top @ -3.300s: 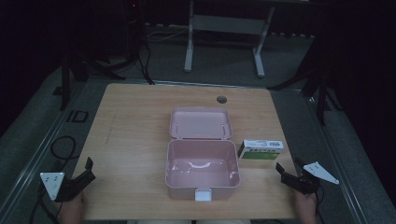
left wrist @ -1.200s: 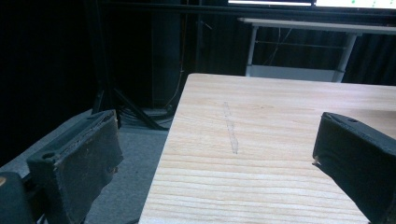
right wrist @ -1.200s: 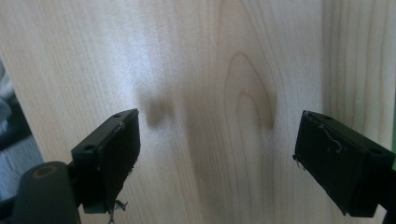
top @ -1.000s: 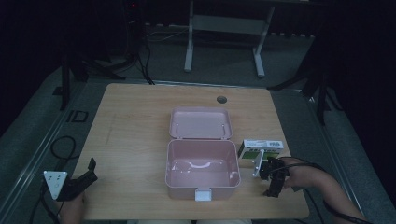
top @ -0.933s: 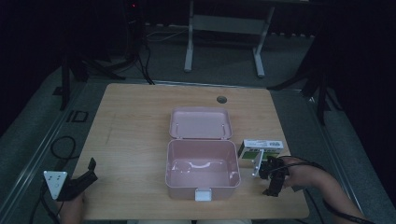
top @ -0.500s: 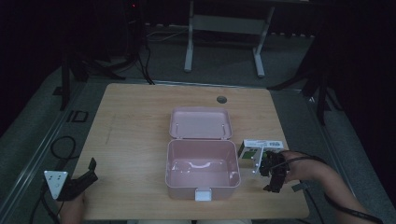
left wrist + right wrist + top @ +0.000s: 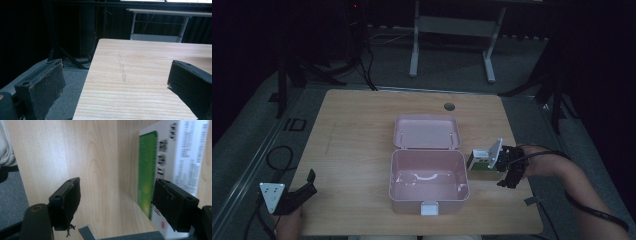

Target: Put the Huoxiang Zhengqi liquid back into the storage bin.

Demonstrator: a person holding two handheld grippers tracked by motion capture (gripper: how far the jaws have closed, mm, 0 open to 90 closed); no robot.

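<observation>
— High view: box [image 7: 484, 159] tilted beside the case [image 7: 428, 181], at the right hand-held gripper [image 7: 503, 165]
— Its own view: jaws just closing, wide apart, box against one only; left hand-held gripper [image 7: 115, 82] wide over bench [image 7: 140, 62]

A dim lab or test room set up for recording. A plain light-wood table [image 7: 362, 130] with a round cable hole [image 7: 449, 106] stands on grey carpet [image 7: 257, 150], ringed by black curtains or dark walls. Behind it sits a bare metal desk frame [image 7: 452, 30]. Black stand legs [image 7: 292, 75] flank the table, and loose cables [image 7: 277, 155] trail across the floor.
</observation>
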